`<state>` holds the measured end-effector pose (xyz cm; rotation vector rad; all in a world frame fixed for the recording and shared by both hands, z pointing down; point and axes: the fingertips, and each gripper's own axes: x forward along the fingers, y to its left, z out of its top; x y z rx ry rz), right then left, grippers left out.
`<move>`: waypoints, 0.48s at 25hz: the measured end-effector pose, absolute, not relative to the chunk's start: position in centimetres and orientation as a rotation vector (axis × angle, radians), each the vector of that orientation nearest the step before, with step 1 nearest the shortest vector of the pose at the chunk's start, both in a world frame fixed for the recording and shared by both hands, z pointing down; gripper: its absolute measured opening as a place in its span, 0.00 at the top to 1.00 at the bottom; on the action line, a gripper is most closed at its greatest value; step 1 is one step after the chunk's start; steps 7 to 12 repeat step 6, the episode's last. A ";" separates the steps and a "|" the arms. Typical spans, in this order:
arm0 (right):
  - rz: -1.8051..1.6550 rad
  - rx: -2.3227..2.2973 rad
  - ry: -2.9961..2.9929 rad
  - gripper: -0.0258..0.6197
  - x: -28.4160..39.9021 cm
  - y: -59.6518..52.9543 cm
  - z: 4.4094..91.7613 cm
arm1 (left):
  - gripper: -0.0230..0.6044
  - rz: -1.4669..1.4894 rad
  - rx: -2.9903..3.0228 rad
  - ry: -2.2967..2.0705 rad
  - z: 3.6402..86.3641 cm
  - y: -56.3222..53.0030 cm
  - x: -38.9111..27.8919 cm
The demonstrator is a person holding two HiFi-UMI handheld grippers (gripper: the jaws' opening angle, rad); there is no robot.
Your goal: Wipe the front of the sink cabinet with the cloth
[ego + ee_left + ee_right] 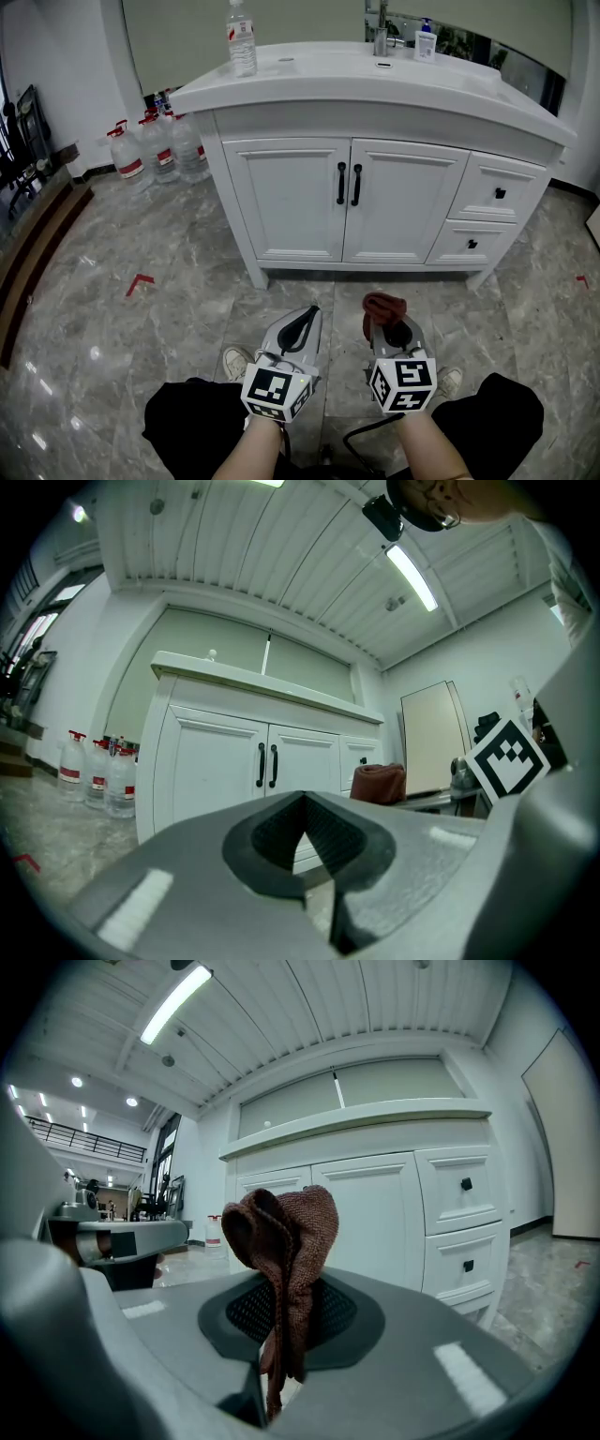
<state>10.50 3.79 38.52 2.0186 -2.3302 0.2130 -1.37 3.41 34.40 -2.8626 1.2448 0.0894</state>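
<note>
Holds the left gripper (306, 317) and the right gripper (388, 330) side by side, low over the floor (187, 309), well short of the sink cabinet (309, 202). Points both at its front, forearms reaching forward between the knees. Has the left gripper pressed together, nothing between the jaws. Pinches the brown cloth (281, 1227) in the right gripper, bunched and sticking up past the jaw tips, apart from the cabinet's front.

Straight ahead on the cabinet: two doors (291, 197) with black handles, two drawers (487, 211) to their right. On the cabinet's tabletop (319, 80): a water bottle (241, 37) at the left, a tap (380, 33) and a soap bottle (426, 42) at the back. Left of the cabinet, by the wall: a cluster of water jugs (155, 150). Front left of the cabinet, on the floor: a red tape mark (139, 281). Between the grippers and the cabinet's front: grey marbled floor.
</note>
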 end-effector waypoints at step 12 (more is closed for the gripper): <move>0.227 2.015 -2.327 0.84 10.5 4.1 38.8 | 0.96 0.090 -2.865 1.242 34.2 3.5 -1.3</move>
